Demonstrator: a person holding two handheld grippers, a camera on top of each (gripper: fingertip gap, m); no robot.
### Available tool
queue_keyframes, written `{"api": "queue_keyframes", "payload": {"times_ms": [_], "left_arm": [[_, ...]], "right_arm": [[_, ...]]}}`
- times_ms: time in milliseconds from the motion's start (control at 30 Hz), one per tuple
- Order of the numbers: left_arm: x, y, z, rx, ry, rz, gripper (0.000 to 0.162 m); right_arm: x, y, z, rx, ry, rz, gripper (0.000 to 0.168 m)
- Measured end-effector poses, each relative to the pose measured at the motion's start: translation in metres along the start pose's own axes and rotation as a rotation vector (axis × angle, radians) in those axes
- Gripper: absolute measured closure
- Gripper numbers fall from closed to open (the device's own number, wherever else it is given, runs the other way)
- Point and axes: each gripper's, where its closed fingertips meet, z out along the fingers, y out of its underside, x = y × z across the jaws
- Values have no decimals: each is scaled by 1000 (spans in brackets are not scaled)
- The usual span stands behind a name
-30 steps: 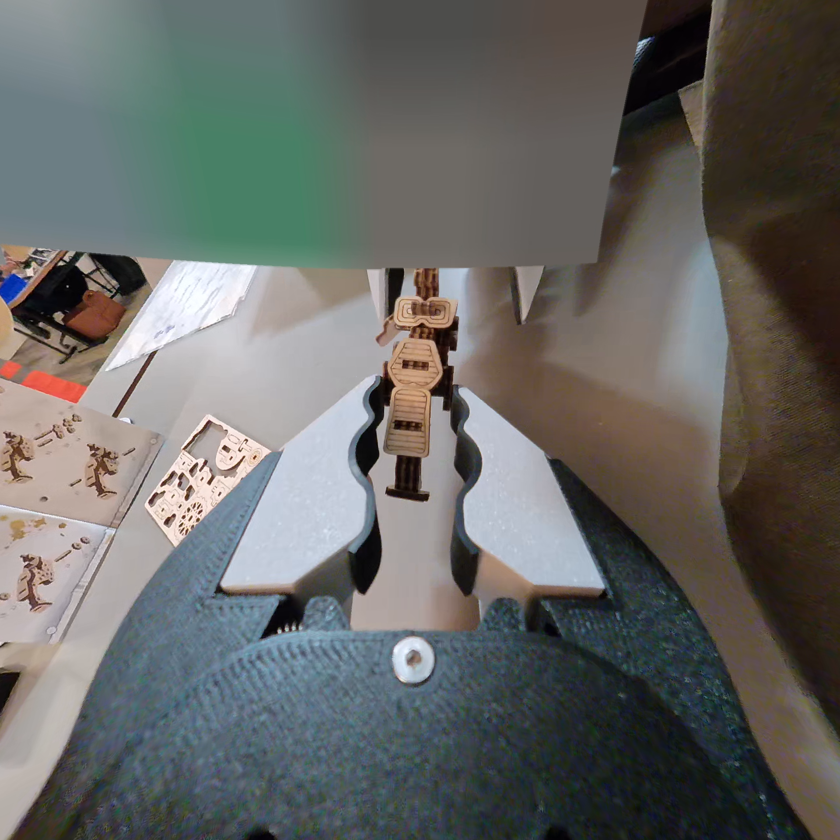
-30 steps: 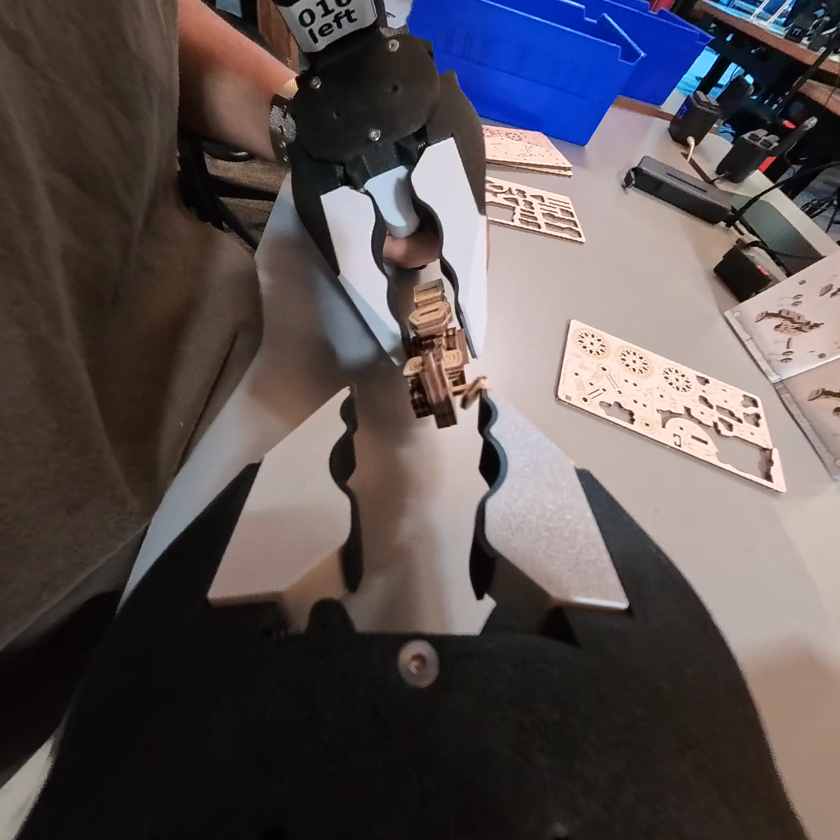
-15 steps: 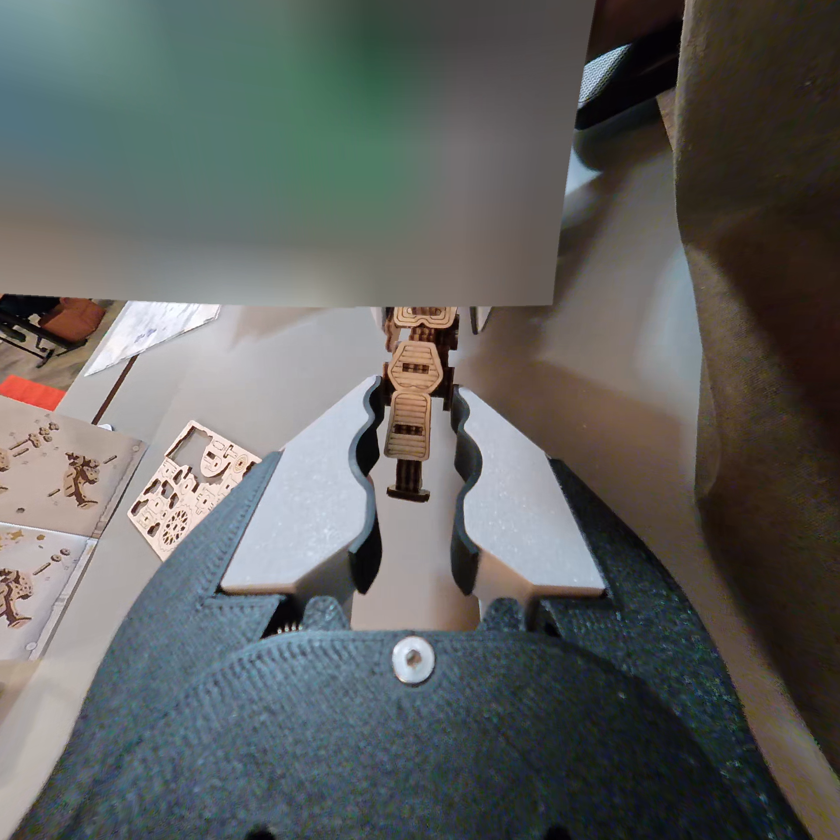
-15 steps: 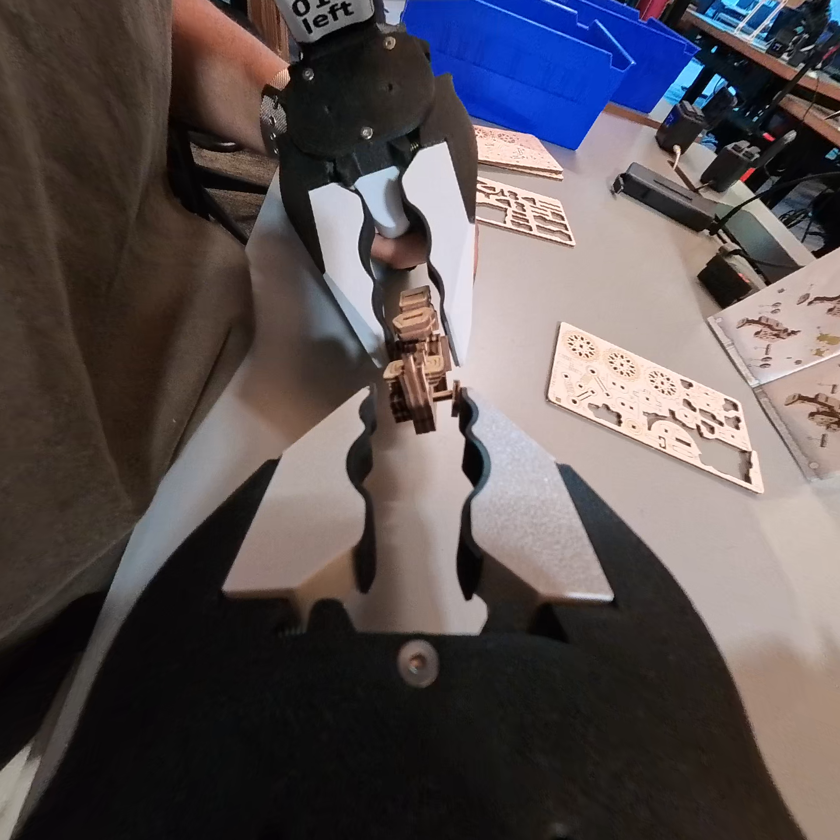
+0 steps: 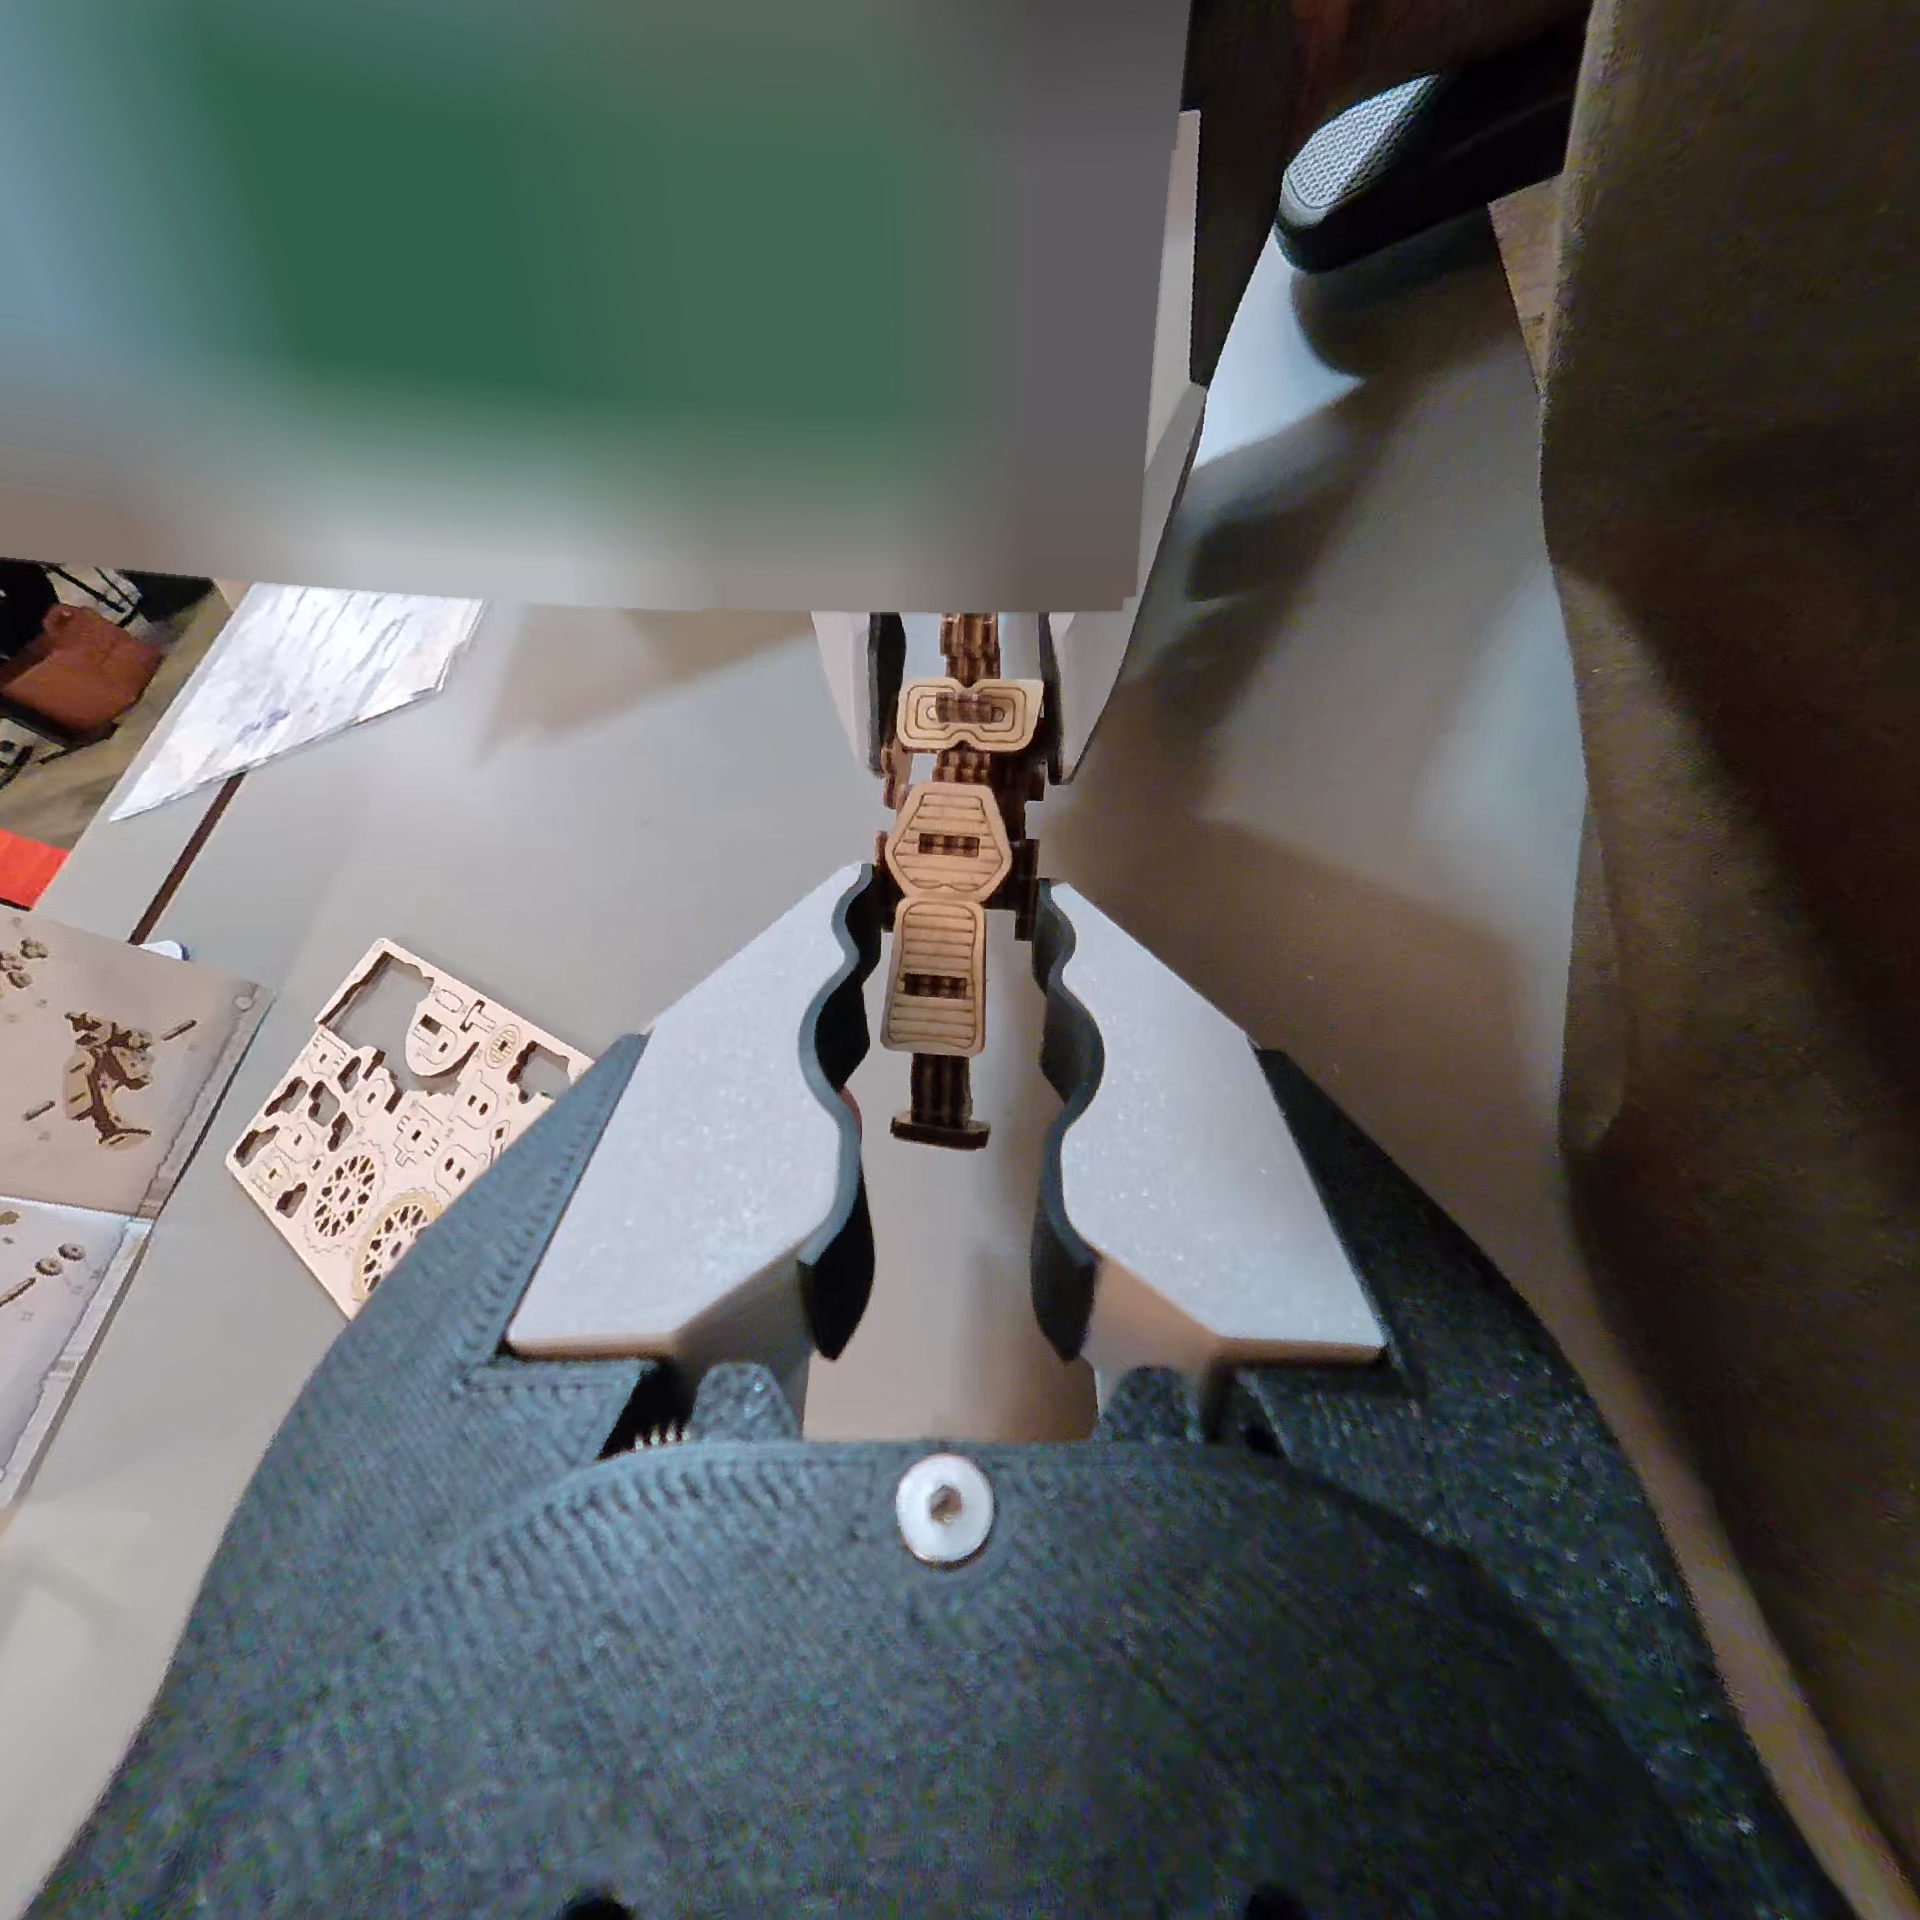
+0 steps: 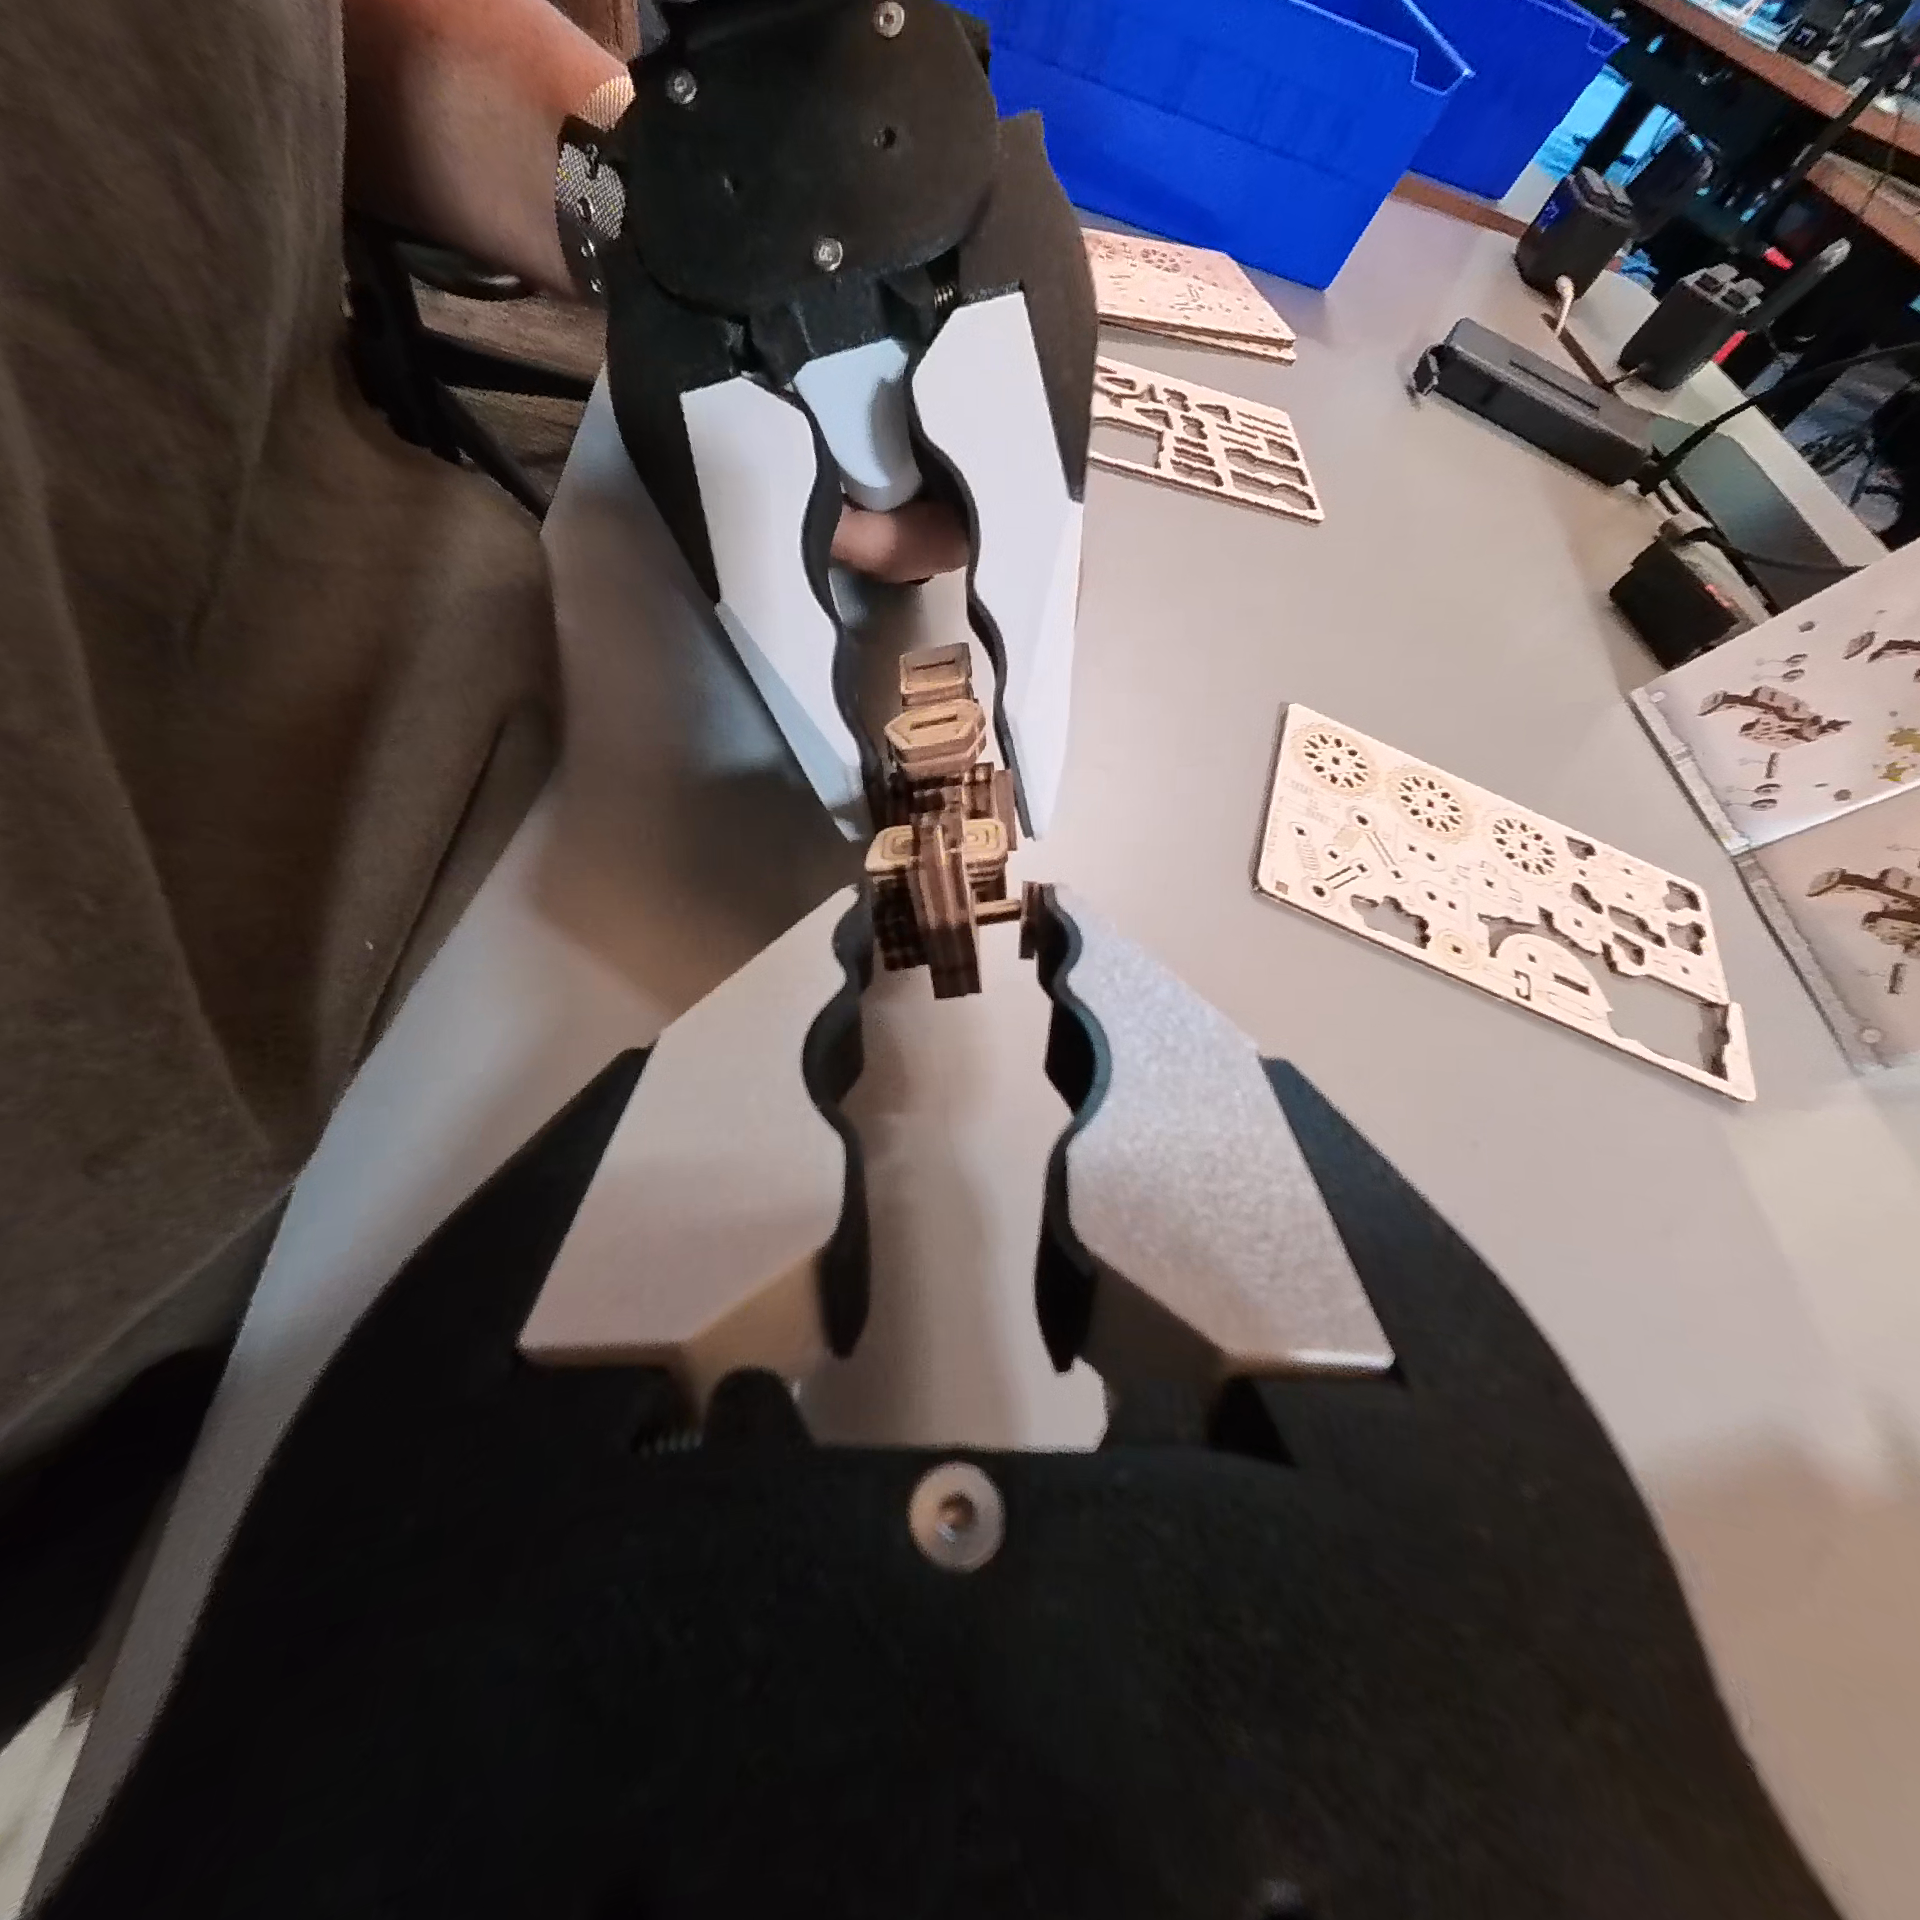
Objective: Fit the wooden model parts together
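A small wooden model (image 5: pixel 940 935) made of stacked laser-cut pieces is held above the grey table (image 6: pixel 1351 644). My left gripper (image 5: pixel 951 888) is shut on its body. In the right wrist view the left gripper (image 6: pixel 935 821) points toward the camera with the model (image 6: pixel 925 904) sticking out of its tips. My right gripper (image 6: pixel 945 914) faces it and is closed on the model's near end. A small peg piece (image 6: pixel 1031 920) on the model's side rests against my right finger. In the left wrist view the right gripper (image 5: pixel 951 727) shows only at its tips, under a blurred patch.
Wooden cut-out sheets (image 6: pixel 1496 894) (image 6: pixel 1205 447) (image 5: pixel 405 1132) lie on the table. Instruction pages (image 6: pixel 1818 727) (image 5: pixel 94 1049) lie nearby. Blue bins (image 6: pixel 1195 135) and black devices (image 6: pixel 1527 390) stand at the back. A person's torso (image 6: pixel 208 520) is close on the left. My left and right fingertips are right by each other.
My right gripper has moved in toward the model and narrowed from open to closed on its near end. The left gripper has kept hold of the model.
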Motion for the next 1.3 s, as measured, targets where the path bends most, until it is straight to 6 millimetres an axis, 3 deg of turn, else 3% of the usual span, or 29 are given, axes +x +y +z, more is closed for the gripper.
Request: {"api": "queue_keyframes", "payload": {"times_ms": [467,1300], "left_arm": [[5,3,0,-30,81,-114,135],[9,3,2,-46,82,-100,135]], "right_arm": [[-4,1,2,9,-33,57,140],[-7,5,1,-8,-80,118,142]]}}
